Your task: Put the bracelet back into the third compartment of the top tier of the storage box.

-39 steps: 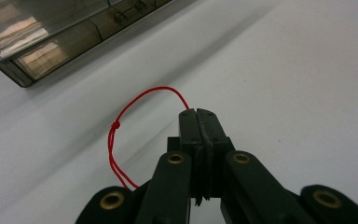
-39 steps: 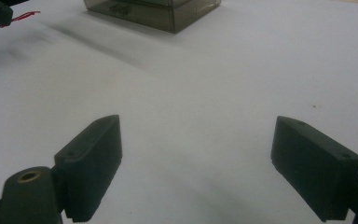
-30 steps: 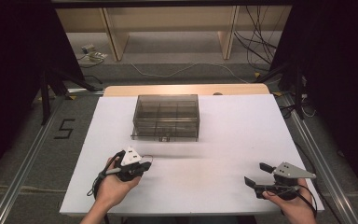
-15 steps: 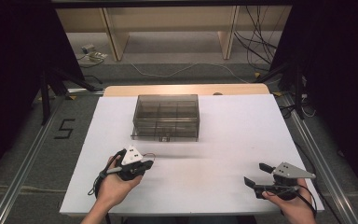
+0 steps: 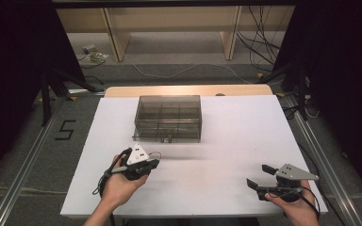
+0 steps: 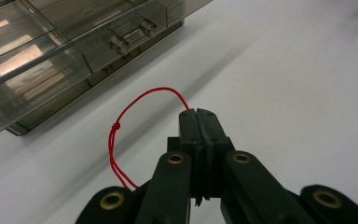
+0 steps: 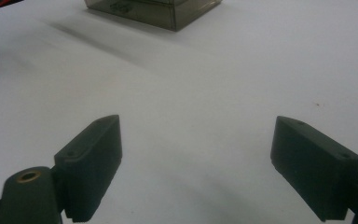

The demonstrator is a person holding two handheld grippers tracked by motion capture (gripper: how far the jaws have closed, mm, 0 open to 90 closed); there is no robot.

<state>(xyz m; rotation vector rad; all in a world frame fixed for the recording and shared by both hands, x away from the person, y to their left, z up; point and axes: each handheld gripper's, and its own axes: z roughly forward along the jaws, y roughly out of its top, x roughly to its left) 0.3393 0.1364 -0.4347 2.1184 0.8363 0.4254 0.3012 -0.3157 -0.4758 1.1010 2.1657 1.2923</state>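
Left gripper (image 6: 198,114) pinches a red string (image 6: 121,122) (knotted loop) before the box (image 5: 168,117); right gripper (image 7: 198,158) gapes wide.

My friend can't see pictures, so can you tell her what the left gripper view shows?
A black claw, shut tight, pinches a thin red string that loops out to the left with a small knot in it. It is over a white table, and a smoky clear plastic box with a small clear handle on its front sits at the upper left.
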